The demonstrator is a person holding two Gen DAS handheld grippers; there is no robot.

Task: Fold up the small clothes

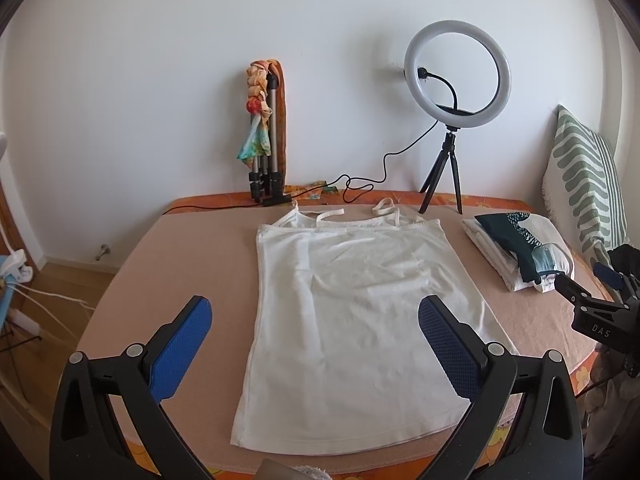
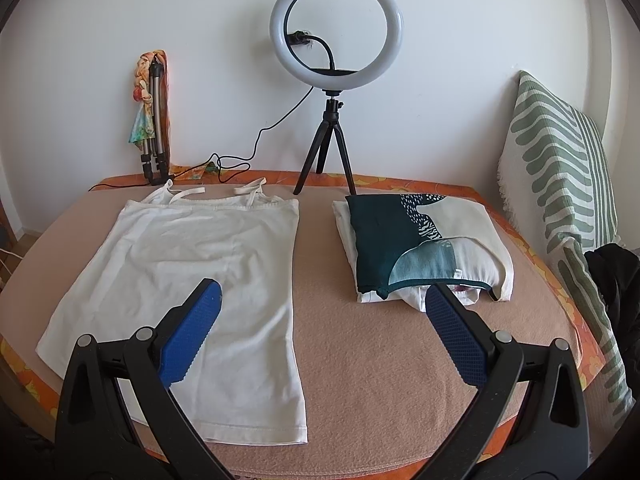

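- Left gripper [image 1: 316, 340]: wide open, holding nothing, hovering above the near half of the white camisole [image 1: 352, 320].
- Right gripper [image 2: 324, 324]: also wide open and empty, hovering over the bare blanket between the camisole and the folded pile [image 2: 420, 248].
- White camisole: spread flat on the pink blanket [image 2: 380, 360] of the bed, straps [image 1: 332, 214] at the far end, hem [image 1: 340, 444] at the near edge.
- Long axis of the camisole: running from near to far, so nearly in line with the fingers of both grippers.
- Folded pile: at the right of the camisole, clearly apart from it, dark green and white cloth on top.
- Probably nearer arm for the left side seam: the left one; the right side seam lies just left of the right gripper.
- Likely next need: one gripper to each near hem corner, then lifting toward the straps.
- Ring light [image 2: 336, 20] on its tripod at the far side, well apart from the cloth.
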